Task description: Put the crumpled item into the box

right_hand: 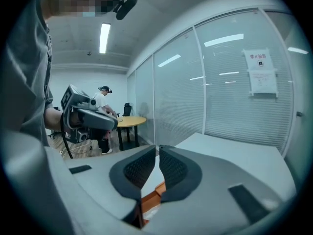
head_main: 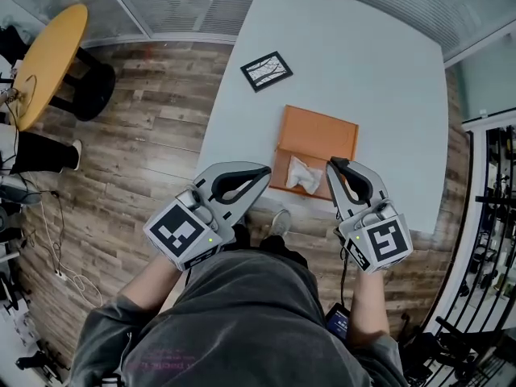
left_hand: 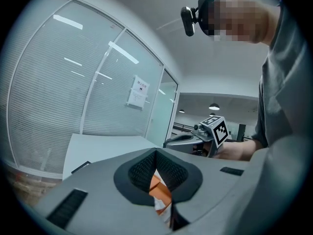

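Lying inside the orange box [head_main: 321, 134] near the surface's [head_main: 363, 63] near edge, the crumpled white paper [head_main: 305, 176] looks already delivered, while the left tool [head_main: 264, 172] and the right tool [head_main: 333, 164] hover empty, jaws pressed together, little remaining.

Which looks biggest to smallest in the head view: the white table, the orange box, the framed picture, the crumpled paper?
1. white table
2. orange box
3. framed picture and crumpled paper: near alike, picture farther off, so unranked

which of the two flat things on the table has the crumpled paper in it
The orange box, the nearer one, holds the crumpled paper; the black-framed card farther off holds nothing.
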Demonstrator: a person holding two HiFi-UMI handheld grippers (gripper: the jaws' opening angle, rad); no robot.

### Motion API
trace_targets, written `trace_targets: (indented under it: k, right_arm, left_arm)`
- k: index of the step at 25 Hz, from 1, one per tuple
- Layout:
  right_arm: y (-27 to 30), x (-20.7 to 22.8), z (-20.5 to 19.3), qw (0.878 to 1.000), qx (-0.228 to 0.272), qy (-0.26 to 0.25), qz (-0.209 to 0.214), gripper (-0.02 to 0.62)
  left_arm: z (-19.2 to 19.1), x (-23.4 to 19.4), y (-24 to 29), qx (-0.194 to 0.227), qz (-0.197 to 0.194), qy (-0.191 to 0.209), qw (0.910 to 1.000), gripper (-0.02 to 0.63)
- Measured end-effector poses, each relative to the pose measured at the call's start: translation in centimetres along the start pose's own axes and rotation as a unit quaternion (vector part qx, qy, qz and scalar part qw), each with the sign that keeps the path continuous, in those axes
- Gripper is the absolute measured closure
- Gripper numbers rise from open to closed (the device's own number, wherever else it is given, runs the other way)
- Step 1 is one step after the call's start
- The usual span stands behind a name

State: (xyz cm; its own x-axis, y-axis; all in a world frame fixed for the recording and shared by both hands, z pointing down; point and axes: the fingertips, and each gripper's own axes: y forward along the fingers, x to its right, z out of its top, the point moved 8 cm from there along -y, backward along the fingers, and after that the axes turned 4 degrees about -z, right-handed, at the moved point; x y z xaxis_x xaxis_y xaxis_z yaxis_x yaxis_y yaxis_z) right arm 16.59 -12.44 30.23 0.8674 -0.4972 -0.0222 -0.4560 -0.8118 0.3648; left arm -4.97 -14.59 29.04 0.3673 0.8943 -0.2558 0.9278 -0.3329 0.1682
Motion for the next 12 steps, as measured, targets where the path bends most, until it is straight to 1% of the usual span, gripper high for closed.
trace_targets:
  k: [2, 8, 12]
  right_arm:
    - [-0.6, 0.0, 0.8, 1.000, 0.012, 0.005, -0.003, 0.591]
    - [-1.8, -0.6, 1.7, 0.999, 0.032, 0.011, 0.001, 0.594]
    - [-1.9, -0.9, 2.1, 0.999, 0.046, 0.020, 0.005, 0.594]
  left_arm:
    - [0.5, 0.1, -0.1, 0.002, 0.000, 0.004, 1.0000, 0.594]
    - [1.2, 0.5, -0.3, 0.005, 0.000, 0.013, 0.9999, 0.594]
    - [1.4, 0.4, -0.5, 0.018, -0.010, 0.024, 0.9995, 0.594]
